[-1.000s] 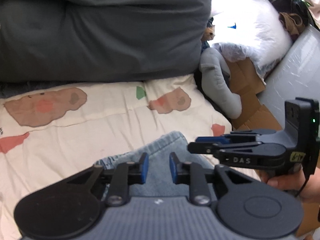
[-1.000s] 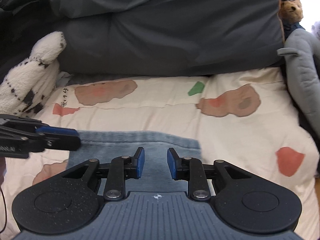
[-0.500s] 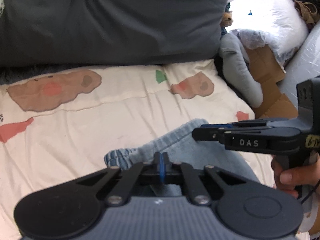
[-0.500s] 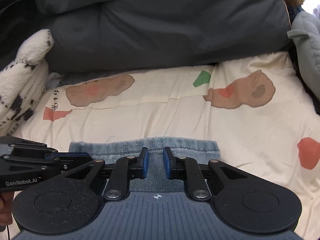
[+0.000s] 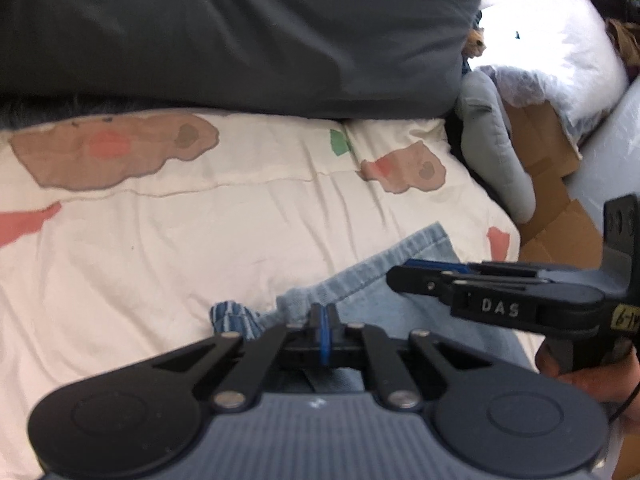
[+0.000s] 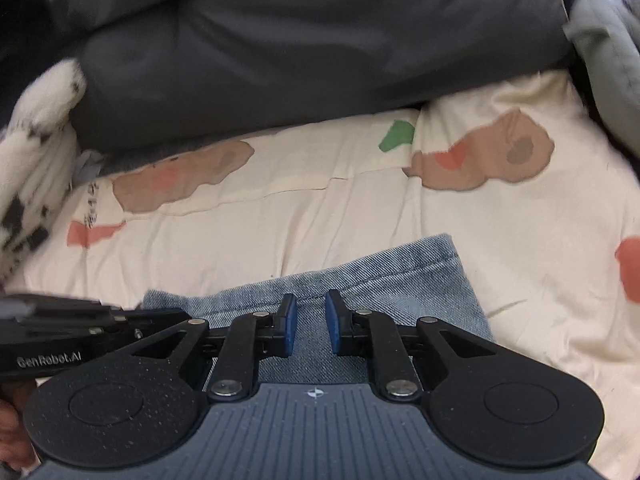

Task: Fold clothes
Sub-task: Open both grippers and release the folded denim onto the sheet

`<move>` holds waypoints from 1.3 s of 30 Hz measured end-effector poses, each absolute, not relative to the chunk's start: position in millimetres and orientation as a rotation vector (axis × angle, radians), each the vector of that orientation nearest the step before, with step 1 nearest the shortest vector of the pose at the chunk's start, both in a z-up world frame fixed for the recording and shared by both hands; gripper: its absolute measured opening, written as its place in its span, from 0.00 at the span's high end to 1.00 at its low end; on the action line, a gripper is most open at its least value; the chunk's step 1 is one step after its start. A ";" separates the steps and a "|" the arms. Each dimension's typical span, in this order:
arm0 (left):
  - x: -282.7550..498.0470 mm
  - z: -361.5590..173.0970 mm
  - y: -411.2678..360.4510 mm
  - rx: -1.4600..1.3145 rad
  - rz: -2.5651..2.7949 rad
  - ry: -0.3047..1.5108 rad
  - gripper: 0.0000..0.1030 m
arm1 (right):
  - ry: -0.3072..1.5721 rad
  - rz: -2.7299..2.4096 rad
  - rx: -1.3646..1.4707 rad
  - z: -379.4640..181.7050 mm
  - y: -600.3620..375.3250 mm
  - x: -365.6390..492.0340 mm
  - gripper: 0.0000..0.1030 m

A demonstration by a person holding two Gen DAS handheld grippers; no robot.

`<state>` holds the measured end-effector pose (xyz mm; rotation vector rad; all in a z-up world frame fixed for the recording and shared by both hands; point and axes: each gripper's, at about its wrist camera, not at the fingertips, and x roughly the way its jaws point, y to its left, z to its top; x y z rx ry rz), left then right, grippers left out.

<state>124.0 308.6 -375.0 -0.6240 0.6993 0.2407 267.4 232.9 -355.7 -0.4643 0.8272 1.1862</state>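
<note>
At the far left a white plush toy with black spots (image 6: 28,152) borders the cream quilted bedspread with brown and red patches (image 6: 320,208), and a dark grey duvet (image 6: 320,52) walls off the far edge. Wide bare bedspread lies between that duvet and the light blue denim garment (image 6: 400,280), which sits at the near edge, its hemmed border running slantwise. The left gripper (image 5: 323,322) has its blue pads pressed together at the denim's edge; whether cloth is caught between them I cannot tell. The right gripper (image 6: 311,320) stands slightly parted, its pads apart over the denim without pinching it. Right of the bed lie a grey plush limb (image 5: 492,152) and brown cardboard (image 5: 560,216).
</note>
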 end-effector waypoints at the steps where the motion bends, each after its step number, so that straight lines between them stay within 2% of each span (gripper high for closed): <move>1: 125.0 -371.6 306.4 -0.610 0.247 0.705 0.97 | 0.826 1.184 -0.467 -355.0 233.4 266.8 0.80; 5: 122.0 -353.2 297.5 -0.573 0.241 0.694 0.96 | 0.884 1.186 -0.347 -344.6 222.8 279.9 0.79; 8: 115.6 -342.5 290.0 -0.562 0.210 0.672 0.87 | 0.849 1.204 -0.338 -332.6 209.1 278.5 0.78; 12: 114.8 -340.6 275.1 -0.528 0.153 0.687 0.84 | 0.791 1.216 -0.411 -328.2 191.7 269.1 0.77; 14: 115.7 -344.0 268.3 -0.501 0.137 0.694 0.73 | 0.777 1.209 -0.441 -331.1 184.8 267.0 0.76; 18: 121.2 -360.7 264.0 -0.441 0.154 0.728 0.79 | 0.792 1.207 -0.499 -345.7 176.8 265.0 0.73; 21: 122.8 -364.1 268.3 -0.420 0.172 0.741 0.97 | 0.799 1.199 -0.539 -353.9 172.7 264.4 0.73; 34: 106.7 -345.4 278.6 -0.457 0.186 0.717 0.97 | 0.834 1.100 -0.543 -347.3 132.4 281.7 0.72; 38: 104.0 -337.0 271.9 -0.465 0.153 0.706 0.75 | 0.841 1.065 -0.508 -338.1 122.5 277.4 0.71; 39: 104.8 -336.2 267.7 -0.459 0.136 0.710 0.74 | 0.833 1.074 -0.493 -335.2 121.3 273.9 0.68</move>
